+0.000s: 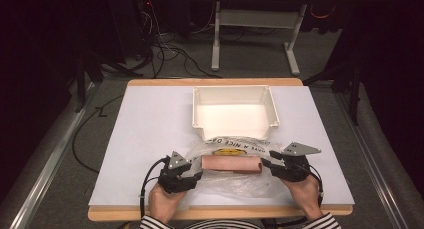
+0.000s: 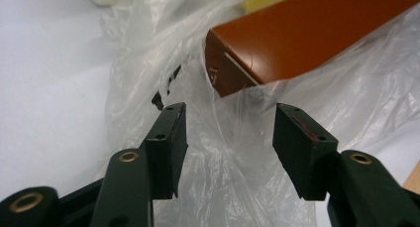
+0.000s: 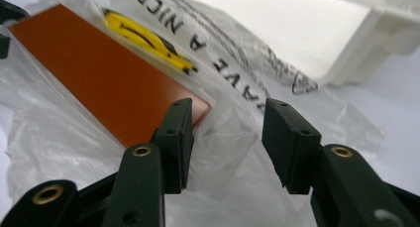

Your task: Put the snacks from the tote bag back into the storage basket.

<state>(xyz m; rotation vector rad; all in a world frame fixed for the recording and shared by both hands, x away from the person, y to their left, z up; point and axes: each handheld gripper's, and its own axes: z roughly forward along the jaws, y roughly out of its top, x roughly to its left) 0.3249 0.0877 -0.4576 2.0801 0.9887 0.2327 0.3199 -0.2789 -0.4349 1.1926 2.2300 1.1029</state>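
Left gripper (image 2: 230, 138): jaws apart, only slack film of the clear plastic bag (image 2: 237, 187) between them, pads pressing on nothing. Right gripper (image 3: 228, 138): jaws likewise apart over bag film. Just beyond both, the brown box (image 1: 231, 164) inside the bag, flat near the tabletop's (image 1: 150, 119) front edge, long axis parallel to that edge, one end toward each gripper. Behind, the white bin (image 1: 235, 111), its front wall resting on the bag.
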